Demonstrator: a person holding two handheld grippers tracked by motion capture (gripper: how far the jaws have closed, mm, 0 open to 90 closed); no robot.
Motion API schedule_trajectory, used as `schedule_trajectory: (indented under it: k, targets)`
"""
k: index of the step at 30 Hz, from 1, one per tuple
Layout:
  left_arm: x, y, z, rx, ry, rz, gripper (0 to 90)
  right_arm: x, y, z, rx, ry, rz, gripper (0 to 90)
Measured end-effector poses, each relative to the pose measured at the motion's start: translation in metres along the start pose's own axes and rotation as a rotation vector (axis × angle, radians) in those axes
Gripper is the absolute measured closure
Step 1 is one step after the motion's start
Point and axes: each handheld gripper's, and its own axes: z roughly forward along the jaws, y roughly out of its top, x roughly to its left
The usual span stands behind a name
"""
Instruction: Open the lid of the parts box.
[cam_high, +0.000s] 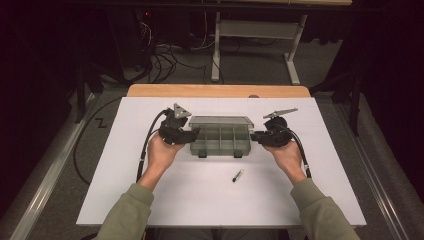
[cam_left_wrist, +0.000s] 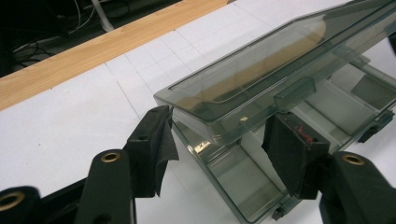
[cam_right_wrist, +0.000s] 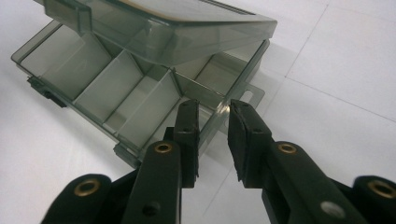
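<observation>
White bench (cam_high: 150, 200) carries smoky translucent plastic compartment box (cam_high: 220, 140), long axis between hand-held grippers: left hand-held gripper (cam_high: 192, 134) released astride its end, right hand-held gripper (cam_high: 254, 136) unclenched straddling opposite wall

A small dark pen-like object (cam_high: 237, 175) lies on the white table (cam_high: 150, 200), wooden edge (cam_high: 215, 90) behind.

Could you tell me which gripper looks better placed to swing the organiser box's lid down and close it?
Probably the left gripper: its open jaws bracket the raised lid at its corner. The right gripper straddles the box end wall, below the lid.
</observation>
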Motion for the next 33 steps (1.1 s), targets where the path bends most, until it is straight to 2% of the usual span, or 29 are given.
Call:
schedule_trajectory:
  k: [9,22,27,30,33]
  targets:
    - [0.0,0.007,0.002,-0.013,-0.003,-0.013,43.2,0.0,0.01,0.017,0.055,-0.022,0.034,74.8]
    - [-0.001,0.016,0.005,-0.033,-0.016,-0.043,43.6,0.002,0.021,0.034,0.12,-0.067,0.027,74.3]
    - [-0.001,0.019,0.006,-0.041,-0.013,-0.05,43.7,0.003,0.023,0.036,0.144,-0.088,0.02,74.9]
    - [-0.001,0.021,0.008,-0.047,-0.008,-0.054,43.6,0.005,0.024,0.037,0.153,-0.108,-0.005,75.0]
    - [0.0,0.024,0.011,-0.047,-0.002,-0.052,43.6,0.005,0.024,0.037,0.158,-0.104,0.002,75.0]
